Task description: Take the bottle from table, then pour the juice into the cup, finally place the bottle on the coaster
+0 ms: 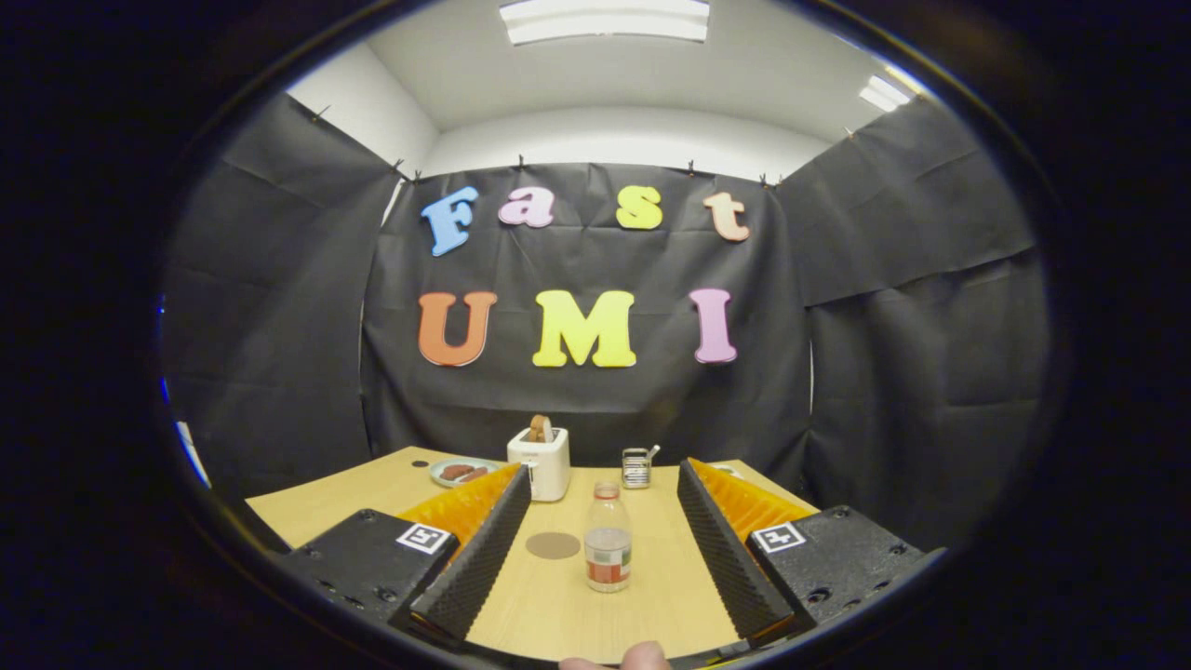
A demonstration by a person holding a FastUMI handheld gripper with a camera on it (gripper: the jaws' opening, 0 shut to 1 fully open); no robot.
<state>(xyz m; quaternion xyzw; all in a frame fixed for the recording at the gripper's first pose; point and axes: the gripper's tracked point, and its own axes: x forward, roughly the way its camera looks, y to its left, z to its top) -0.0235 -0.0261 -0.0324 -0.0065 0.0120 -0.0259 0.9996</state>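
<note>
Table (pixel 651 605), upright bottle (pixel 608 549) between open fingers (pixel 484 549).

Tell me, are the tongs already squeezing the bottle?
No, the tongs stand wide open, and the bottle stands upright between them, untouched.

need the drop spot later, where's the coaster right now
In the gripper view the coaster lies flat on the table between the open gripper fingers, beside the bottle.

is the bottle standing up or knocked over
Upright: the bottle stands on the table, cap on top, between the open hand-held gripper's fingers, untouched, beside the coaster.
</note>
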